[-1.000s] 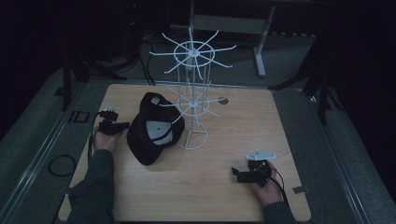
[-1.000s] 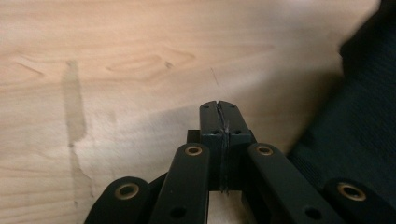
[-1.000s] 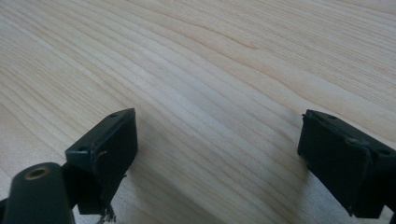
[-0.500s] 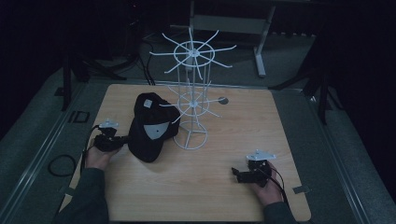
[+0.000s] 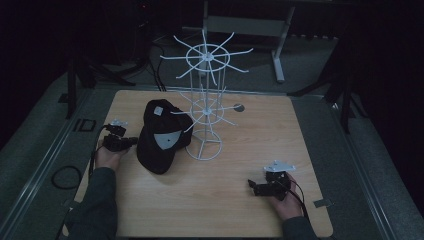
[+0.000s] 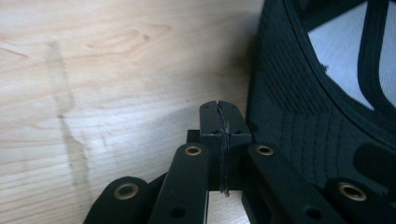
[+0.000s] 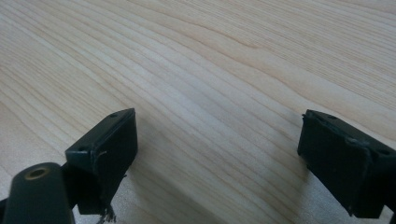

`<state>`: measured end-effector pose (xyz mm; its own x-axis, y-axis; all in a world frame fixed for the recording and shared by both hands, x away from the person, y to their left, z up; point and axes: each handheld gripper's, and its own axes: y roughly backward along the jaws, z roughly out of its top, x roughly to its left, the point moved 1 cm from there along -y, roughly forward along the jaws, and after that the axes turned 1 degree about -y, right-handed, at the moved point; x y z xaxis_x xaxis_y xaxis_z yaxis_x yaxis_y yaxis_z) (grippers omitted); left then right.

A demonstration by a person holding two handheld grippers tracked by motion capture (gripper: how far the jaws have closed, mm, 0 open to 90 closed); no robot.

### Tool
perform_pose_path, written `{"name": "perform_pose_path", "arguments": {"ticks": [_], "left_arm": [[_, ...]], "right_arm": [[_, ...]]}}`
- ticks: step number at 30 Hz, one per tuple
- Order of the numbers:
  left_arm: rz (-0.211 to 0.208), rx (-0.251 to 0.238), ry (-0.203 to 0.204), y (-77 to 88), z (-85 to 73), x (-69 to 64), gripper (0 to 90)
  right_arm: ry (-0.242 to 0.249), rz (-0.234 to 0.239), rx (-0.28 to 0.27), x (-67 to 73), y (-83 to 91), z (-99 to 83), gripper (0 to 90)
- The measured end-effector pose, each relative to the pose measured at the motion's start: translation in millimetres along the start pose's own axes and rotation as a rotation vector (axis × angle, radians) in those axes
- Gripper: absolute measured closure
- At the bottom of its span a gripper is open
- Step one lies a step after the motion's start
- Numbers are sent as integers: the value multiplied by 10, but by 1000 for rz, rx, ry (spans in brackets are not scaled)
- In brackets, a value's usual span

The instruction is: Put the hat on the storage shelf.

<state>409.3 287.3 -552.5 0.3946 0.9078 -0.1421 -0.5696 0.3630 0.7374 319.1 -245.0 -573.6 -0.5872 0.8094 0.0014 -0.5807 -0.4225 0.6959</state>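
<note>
Matt black woven-cloth cap (image 5: 159,140), white coated wire rack (image 5: 205,107), smooth pale wood-grain table (image 5: 260,140), matt black plastic left gripper (image 6: 219,112)

– What carries everything here?
– A pale wooden table (image 5: 310,150) with rounded corners and a visible grain.
– And what lies directly on it?
– A black cap (image 5: 159,137) lies left of centre, its pale lining turned up. Just right of it stands a white wire rack (image 5: 205,107), its base ring on the wood, touching the cap or nearly so. A small round grey piece (image 5: 239,107) sits near the far edge; what it is I cannot quite tell
</note>
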Motion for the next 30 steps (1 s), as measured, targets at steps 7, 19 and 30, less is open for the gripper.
{"name": "perform_pose_path", "arguments": {"ticks": [7, 19, 30], "left_arm": [[-27, -17, -18, 123, -132, -109, 900], [-95, -63, -142, 372, -285, -587, 896], [-151, -146, -88, 566, -393, -545, 800]], "right_arm": [[0, 0, 0, 1, 2, -2, 119], [0, 0, 0, 1, 1, -2, 119], [0, 0, 0, 1, 2, -2, 119]]}}
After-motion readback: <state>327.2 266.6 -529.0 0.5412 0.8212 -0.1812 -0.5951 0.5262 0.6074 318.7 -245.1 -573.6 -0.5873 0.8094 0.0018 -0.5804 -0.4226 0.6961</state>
